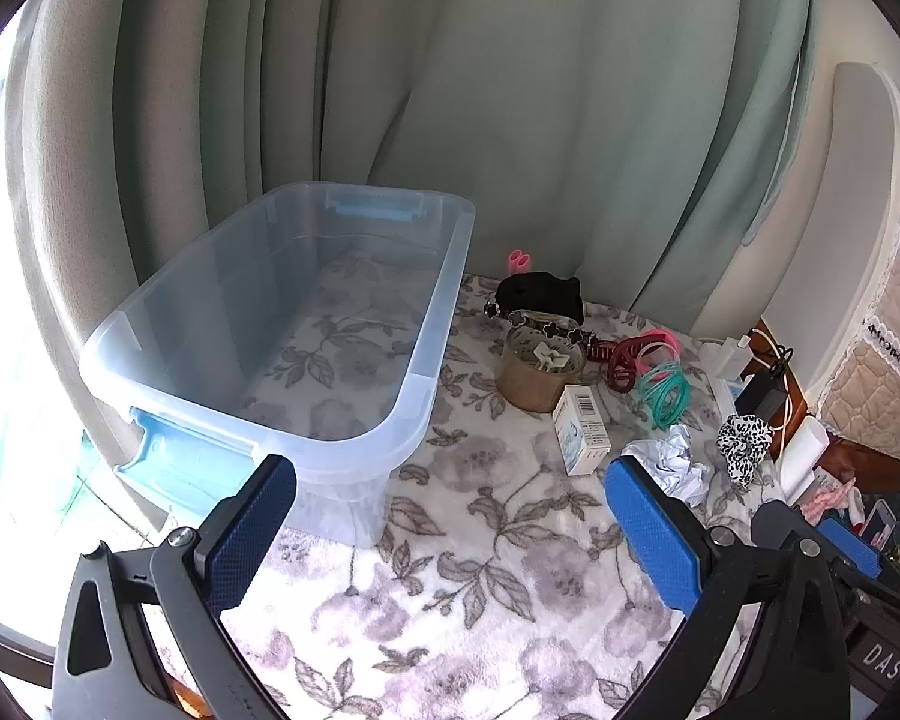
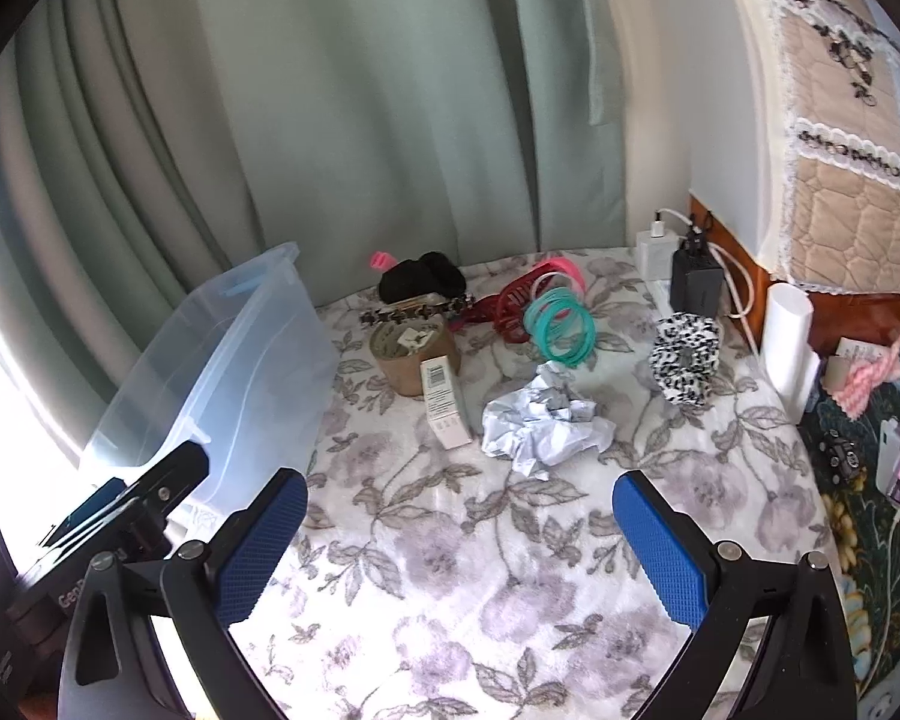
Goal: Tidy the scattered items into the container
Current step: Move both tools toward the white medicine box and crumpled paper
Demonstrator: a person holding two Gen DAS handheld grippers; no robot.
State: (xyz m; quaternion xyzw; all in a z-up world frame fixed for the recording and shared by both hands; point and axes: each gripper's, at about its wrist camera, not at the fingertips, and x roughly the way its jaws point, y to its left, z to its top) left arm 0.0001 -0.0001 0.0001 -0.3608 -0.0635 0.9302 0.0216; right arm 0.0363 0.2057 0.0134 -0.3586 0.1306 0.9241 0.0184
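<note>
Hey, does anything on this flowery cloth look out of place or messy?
Yes. A crumpled paper wad lies loose mid-cloth, and a small white box lies tipped over against the brown tape roll. The clear bin is empty.

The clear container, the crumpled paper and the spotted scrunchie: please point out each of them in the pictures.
clear container (image 1: 432, 354), left wrist view, on its right side wall.
crumpled paper (image 2: 540, 420), right wrist view, on the middle of the ball.
spotted scrunchie (image 2: 684, 354), right wrist view, on its gathered fabric.

green curtain, floral cloth, chargers
</note>
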